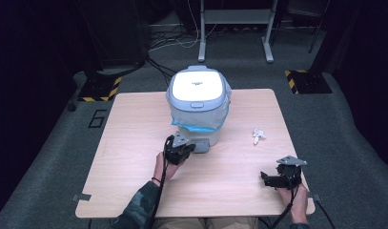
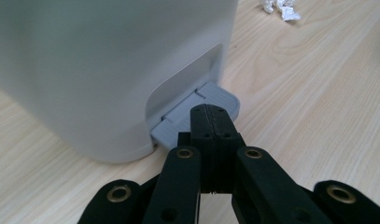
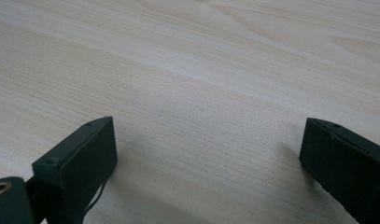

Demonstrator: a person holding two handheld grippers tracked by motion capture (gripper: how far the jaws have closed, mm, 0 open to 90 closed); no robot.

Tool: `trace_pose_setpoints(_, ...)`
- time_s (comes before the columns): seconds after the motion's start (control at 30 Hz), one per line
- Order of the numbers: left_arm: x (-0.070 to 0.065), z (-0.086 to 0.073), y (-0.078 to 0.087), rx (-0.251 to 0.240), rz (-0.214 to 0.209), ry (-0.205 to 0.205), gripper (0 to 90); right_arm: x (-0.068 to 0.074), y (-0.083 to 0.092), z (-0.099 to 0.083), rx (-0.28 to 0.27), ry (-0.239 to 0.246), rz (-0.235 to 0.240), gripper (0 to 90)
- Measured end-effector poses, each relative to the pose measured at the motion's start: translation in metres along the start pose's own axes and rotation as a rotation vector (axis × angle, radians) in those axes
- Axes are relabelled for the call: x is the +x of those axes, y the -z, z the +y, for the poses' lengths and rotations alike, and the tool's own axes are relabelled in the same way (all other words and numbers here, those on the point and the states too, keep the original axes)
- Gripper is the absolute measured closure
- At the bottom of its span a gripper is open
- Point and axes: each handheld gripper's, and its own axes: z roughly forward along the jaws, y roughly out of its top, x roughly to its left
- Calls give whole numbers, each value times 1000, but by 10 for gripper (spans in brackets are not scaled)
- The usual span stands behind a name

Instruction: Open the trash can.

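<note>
Your left gripper (image 2: pixel 211 122), pressed together, is at the bin's (image 1: pixel 197 102) grey pedal (image 2: pixel 211 100); the lid's writing is unreadable. Your right gripper (image 3: pixel 206 158) is spread.

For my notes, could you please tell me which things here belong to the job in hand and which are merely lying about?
In the job:
- pedal bin
- its grey pedal
- left tool, shut, at the pedal

Lying about:
- crumpled paper
- right tool, open, idle

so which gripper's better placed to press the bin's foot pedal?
Left. The left gripper, jaws shut with nothing between them, sits right at the grey pedal at the base of the bin. The right gripper is open, low over bare table far from the pedal.
</note>
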Motion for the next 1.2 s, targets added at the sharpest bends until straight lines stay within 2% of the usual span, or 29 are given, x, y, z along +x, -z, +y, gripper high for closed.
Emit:
trace_pose_setpoints(0.23,-8,0,-29,38,33,-13,895,0,0,0,-2,-1,-1,36)
trace_pose_setpoints(0.27,-9,0,-30,23,34,-7,896,0,0,0,-1,0,-5,36)
trace_pose_setpoints(0.33,-10,-1,-31,26,47,-8,895,0,0,0,-3,-2,-4,37)
trace_pose_setpoints(0.43,-14,-3,-32,32,68,-37,897,0,0,0,-3,0,-6,37)
trace_pose_setpoints(0.53,-14,-7,-34,19,74,-20,898,0,0,0,-3,0,-6,38)
trace_pose_setpoints(0.6,-16,-9,-35,14,84,-37,898,0,0,0,-3,1,-6,38)
trace_pose_setpoints(0.7,-17,-10,-37,41,82,-49,898,0,0,0,-3,0,-6,38)
trace_pose_setpoints(0.73,-16,-12,-39,57,70,-42,899,0,0,0,-3,0,-6,38)
trace_pose_setpoints(0.77,-15,-13,-40,64,66,-53,899,0,0,0,-3,1,-6,38)
trace_pose_setpoints(0.8,-14,-14,-40,52,58,-42,899,0,0,0,-3,0,-6,38)
trace_pose_setpoints(0.83,-18,-16,-41,39,67,14,899,0,0,0,-3,-2,-4,38)
trace_pose_setpoints(0.87,-15,-16,-40,44,59,-27,899,0,0,0,-3,-1,-4,38)
trace_pose_setpoints(0.9,-15,-17,-42,35,23,-5,899,0,0,0,-3,-1,-3,38)
trace_pose_setpoints(0.93,-15,-18,-42,23,30,16,899,0,0,0,-3,-1,-4,38)
trace_pose_setpoints(0.97,-14,-18,-40,24,62,-4,899,0,0,0,-3,-1,-3,38)
trace_pose_setpoints(1.2,-13,-20,-41,4,56,20,899,0,0,0,-4,-1,-3,43)
